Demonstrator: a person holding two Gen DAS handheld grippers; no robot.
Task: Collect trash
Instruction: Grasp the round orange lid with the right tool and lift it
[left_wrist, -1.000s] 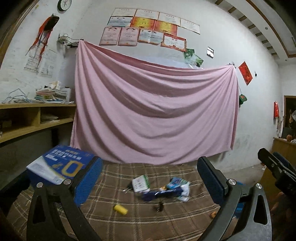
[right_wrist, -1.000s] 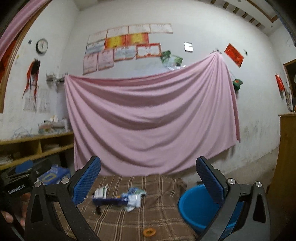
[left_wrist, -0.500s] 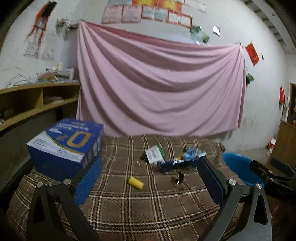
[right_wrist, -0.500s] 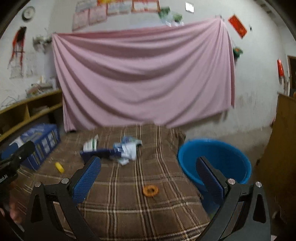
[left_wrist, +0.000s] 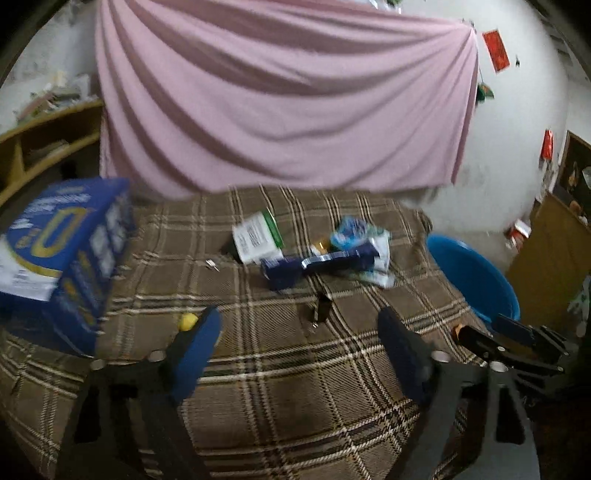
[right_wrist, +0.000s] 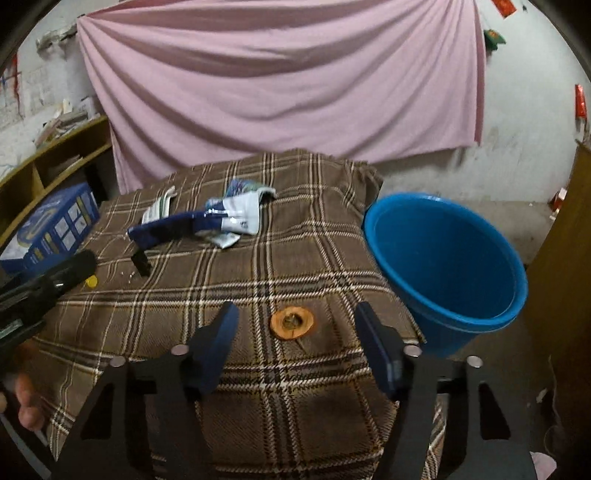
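Observation:
Trash lies on a brown plaid cloth (left_wrist: 258, 387): a white and green packet (left_wrist: 256, 238), a dark blue wrapper (left_wrist: 314, 264), crumpled blue-white wrappers (left_wrist: 364, 236), a small black clip (left_wrist: 320, 310) and a yellow piece (left_wrist: 187, 321). An orange ring (right_wrist: 292, 322) lies near the cloth's front edge. My left gripper (left_wrist: 299, 332) is open and empty, just short of the black clip. My right gripper (right_wrist: 295, 325) is open and empty, its fingers on either side of the orange ring. A blue bucket (right_wrist: 443, 258) stands to the right of the cloth.
A blue carton (left_wrist: 62, 254) sits at the cloth's left. A wooden shelf (right_wrist: 48, 162) runs along the left wall. A pink sheet (left_wrist: 280, 96) hangs behind. A wooden cabinet (left_wrist: 554, 266) stands at the right.
Both grippers have tilted down and moved forward over the cloth. The right gripper has come down around the orange ring. The left gripper has closed in on the black clip.

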